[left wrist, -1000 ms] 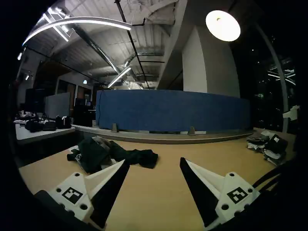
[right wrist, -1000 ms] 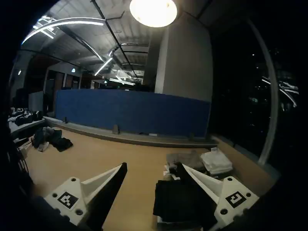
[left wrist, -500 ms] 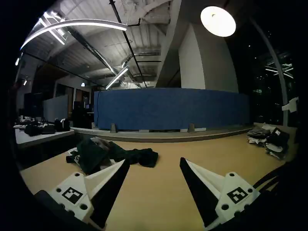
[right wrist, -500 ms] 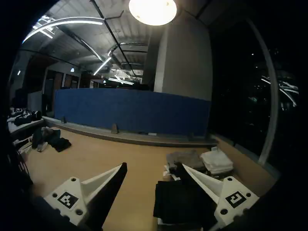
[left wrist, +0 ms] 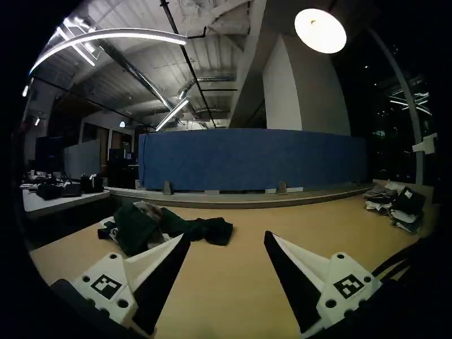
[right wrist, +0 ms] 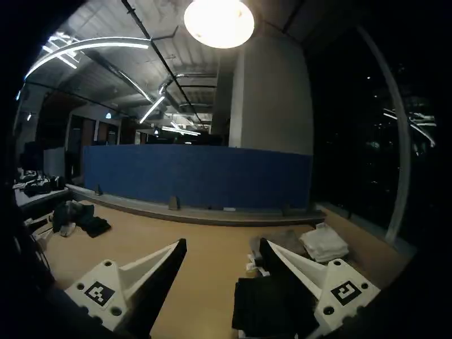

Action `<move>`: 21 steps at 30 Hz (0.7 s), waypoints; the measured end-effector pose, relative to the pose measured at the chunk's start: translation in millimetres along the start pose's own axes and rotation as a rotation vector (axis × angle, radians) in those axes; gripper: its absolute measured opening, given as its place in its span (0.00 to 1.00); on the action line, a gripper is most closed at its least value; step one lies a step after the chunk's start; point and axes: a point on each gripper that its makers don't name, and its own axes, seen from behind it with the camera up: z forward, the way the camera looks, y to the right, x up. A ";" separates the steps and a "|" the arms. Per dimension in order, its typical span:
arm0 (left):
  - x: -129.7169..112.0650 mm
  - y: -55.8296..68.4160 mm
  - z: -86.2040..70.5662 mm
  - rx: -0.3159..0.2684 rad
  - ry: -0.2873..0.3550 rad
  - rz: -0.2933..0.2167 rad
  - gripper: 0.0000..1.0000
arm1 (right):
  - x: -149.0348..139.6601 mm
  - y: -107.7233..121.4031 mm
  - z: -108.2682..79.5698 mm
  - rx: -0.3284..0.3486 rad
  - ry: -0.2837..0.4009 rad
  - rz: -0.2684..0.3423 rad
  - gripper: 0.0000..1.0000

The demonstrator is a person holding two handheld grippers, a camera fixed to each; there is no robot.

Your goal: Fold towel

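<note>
Unfolded heap (left wrist: 169,225): dark green cloth, crumpled, at the far left of the table (left wrist: 237,305). In the right gripper view it lies well off to the left (right wrist: 79,217). Neither gripper touches it.

Left gripper (left wrist: 226,234): the fingers are spread apart with only bare wood between them. It hangs low over the table, and the heap lies just beyond its left finger. Over the last second its view has barely shifted, so it is waiting rather than reaching.

Blue partition (left wrist: 248,158): runs along the far edge of the table, behind everything.

Right gripper (right wrist: 223,241): its fingers are also released and hold nothing. Its camera has tipped up a little in the last half second, so the partition and the ceiling lamp (right wrist: 219,22) sit lower in its view.

Black folded towel (right wrist: 265,299): lies flat, near and to the right, just beside the right finger and apart from it.

Grey folded towel (right wrist: 282,240) and white folded towel (right wrist: 325,243): stacked just behind the black one.

Meaning for the task: the right gripper appears to be lifting away from finished work. The likely next step is to fetch a fresh piece from the heap on the left.
</note>
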 end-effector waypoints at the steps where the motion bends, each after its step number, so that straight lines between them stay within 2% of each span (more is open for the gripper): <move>1: 0.0 0.1 0.1 0.000 0.000 0.000 0.97 | 1.1 2.6 -0.2 0.000 0.005 0.006 1.00; 12: 0.2 0.8 0.0 0.000 0.000 0.000 0.97 | -9.0 23.8 -1.5 0.015 0.056 0.094 1.00; 21: 0.1 0.6 0.0 0.000 0.000 0.000 0.97 | -43.3 33.2 -1.4 0.019 0.078 0.150 1.00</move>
